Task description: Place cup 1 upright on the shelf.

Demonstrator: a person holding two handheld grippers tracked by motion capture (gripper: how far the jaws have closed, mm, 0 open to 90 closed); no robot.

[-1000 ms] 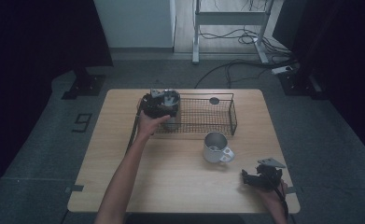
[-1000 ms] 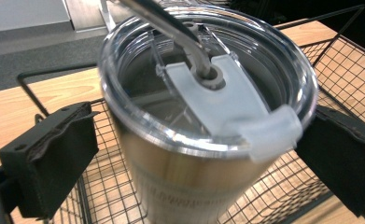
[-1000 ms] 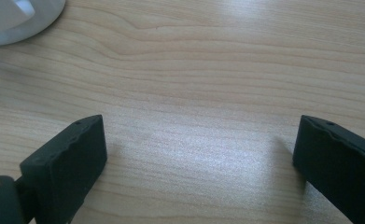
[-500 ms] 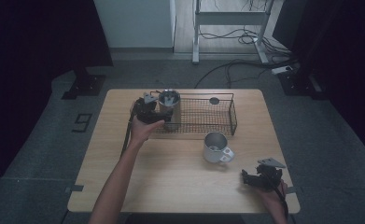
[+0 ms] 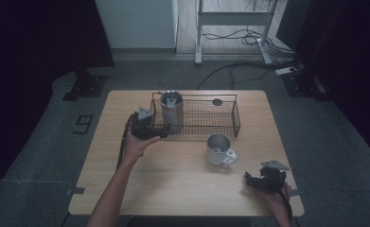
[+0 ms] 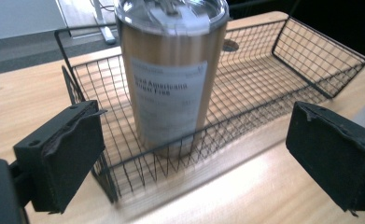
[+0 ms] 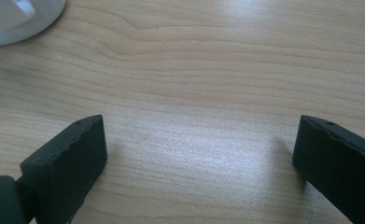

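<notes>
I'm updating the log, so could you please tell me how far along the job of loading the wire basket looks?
Done, apparently: the steel tumbler stands upright in the left end of the wire basket. In hand: nothing; the left gripper is open just outside the basket, with bare fingers. Left, probably: the white mug stands on the table outside the basket, and the open right gripper rests on the table near it.

The left gripper (image 5: 147, 126), jaws spread wide and holding nothing, is extended on an outstretched left forearm (image 5: 118, 182), while the right gripper (image 5: 264, 178), jaws equally wide, sits low in the right hand (image 5: 277, 198).
</notes>
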